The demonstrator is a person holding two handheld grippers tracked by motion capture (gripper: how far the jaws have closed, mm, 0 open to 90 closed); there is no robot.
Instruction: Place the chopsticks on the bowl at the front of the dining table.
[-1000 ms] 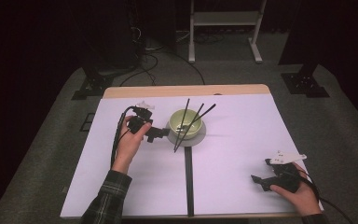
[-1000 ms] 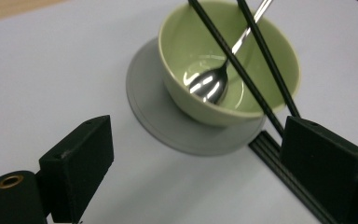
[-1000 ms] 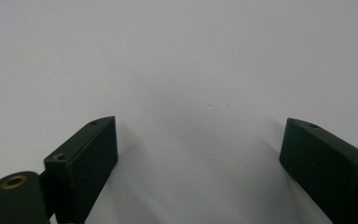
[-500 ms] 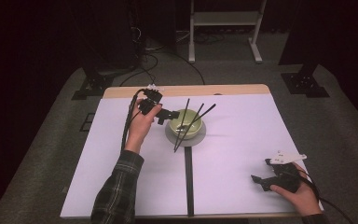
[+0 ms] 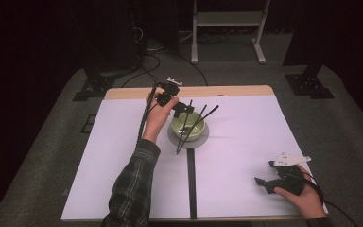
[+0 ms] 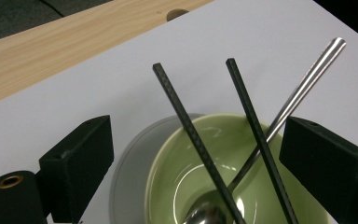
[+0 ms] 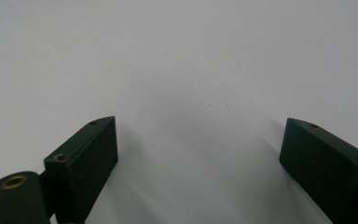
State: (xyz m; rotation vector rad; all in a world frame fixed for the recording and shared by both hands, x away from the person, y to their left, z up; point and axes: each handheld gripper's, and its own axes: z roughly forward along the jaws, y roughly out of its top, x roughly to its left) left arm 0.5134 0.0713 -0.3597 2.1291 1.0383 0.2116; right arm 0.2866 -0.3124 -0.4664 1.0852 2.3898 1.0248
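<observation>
Left gripper (image 5: 185, 108): was held by the left hand (image 5: 157, 113) near the table's far edge, jaws spread wide and empty, poised just over the far-left rim of the bowl.
Left gripper view: its jaws flanked the bowl (image 6: 177, 186), touching nothing.
Bowl (image 5: 187, 125): pale green, sat on a grey saucer (image 5: 175, 138) toward the middle of the far edge, at the far end of a black strip (image 5: 191, 184).
Chopsticks (image 5: 189, 127): two black sticks lay across the bowl, tips pointing to the far right corner.
Spoon (image 6: 303, 93): metal, its scoop in the bowl, handle leaning out between the jaws.
Right gripper (image 5: 269, 174): lay low by the table's near right corner in the right hand (image 5: 302, 196), jaws apart, gripping nothing.
Table (image 5: 264, 123): white sheet over wood, a bare wooden band along the far edge.
</observation>
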